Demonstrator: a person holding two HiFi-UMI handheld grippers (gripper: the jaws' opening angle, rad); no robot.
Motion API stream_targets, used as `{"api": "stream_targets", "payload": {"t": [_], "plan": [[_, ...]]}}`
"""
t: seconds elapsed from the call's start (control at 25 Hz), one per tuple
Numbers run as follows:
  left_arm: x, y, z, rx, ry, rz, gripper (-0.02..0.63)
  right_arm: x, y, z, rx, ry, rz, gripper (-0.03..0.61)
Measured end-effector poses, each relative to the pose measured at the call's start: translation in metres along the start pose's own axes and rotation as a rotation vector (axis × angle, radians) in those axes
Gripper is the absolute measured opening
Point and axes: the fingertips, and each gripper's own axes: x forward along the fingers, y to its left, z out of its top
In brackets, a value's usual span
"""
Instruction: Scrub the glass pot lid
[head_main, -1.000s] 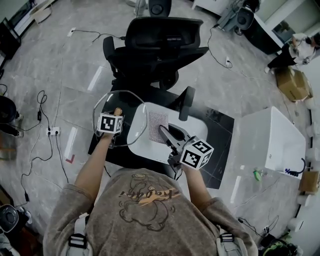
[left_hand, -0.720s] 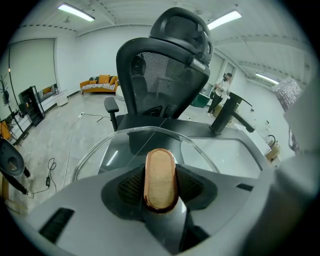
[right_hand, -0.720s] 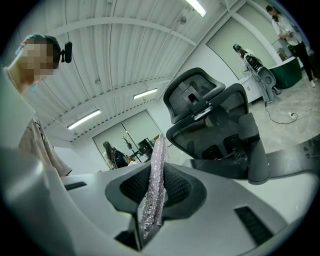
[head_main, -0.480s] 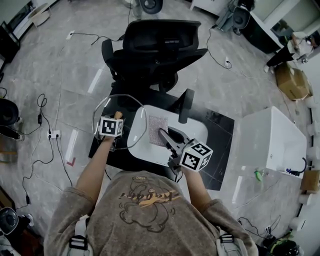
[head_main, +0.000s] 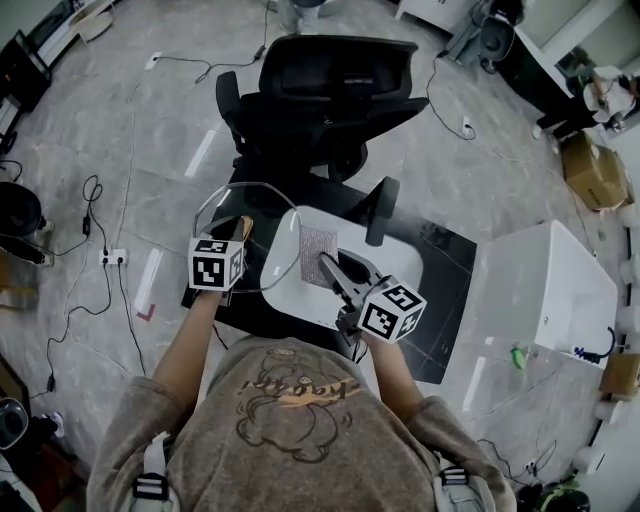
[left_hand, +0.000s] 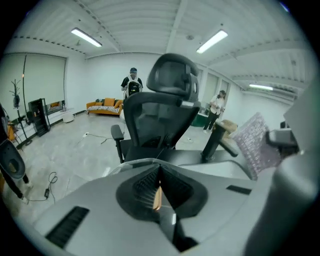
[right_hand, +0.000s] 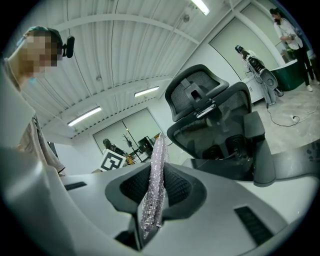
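Glass pot lid (head_main: 262, 215) is held in the left tool (left_hand: 159, 186), whose jaws have just been closing and now pinch a thin wood-coloured part of it. It overlaps the left edge of the white bench (head_main: 400, 262) and is higher than a second ago. The right tool (right_hand: 154, 195) clamps a silvery mesh scrubbing cloth (right_hand: 157, 160) on edge over the bench. The shirt print is too blurred to read.

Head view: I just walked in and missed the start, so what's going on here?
A person holds a gripper in each hand above a small white table. The left gripper has just been closing its jaws and now pinches the wooden knob of the glass pot lid. The right gripper is shut on a silvery scrubbing pad, upright close beside the lid.
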Motion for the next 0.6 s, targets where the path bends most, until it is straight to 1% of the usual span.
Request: {"api": "stream_targets", "payload": {"t": [0.08, 0.16, 0.32, 0.44, 0.6], "plan": [[-0.021, -0.008, 0.016, -0.015, -0.07, -0.043, 0.017, 0.003, 0.001, 0.001, -0.018, -0.001, -0.007, 0.087], [-0.043, -0.014, 0.029, -0.011, -0.134, -0.066, 0.017, 0.005, 0.004, 0.002, -0.044, 0.0, -0.014, 0.087], [-0.085, -0.028, 0.04, -0.001, -0.24, -0.105, 0.017, 0.008, 0.013, 0.004, -0.088, 0.004, -0.014, 0.087], [-0.105, -0.034, 0.039, -0.005, -0.292, -0.1, 0.017, 0.01, 0.016, 0.003, -0.11, 0.01, -0.015, 0.087], [-0.113, -0.035, 0.036, -0.033, -0.327, -0.095, 0.017, 0.014, 0.018, 0.001, -0.115, 0.016, -0.013, 0.087]]}}
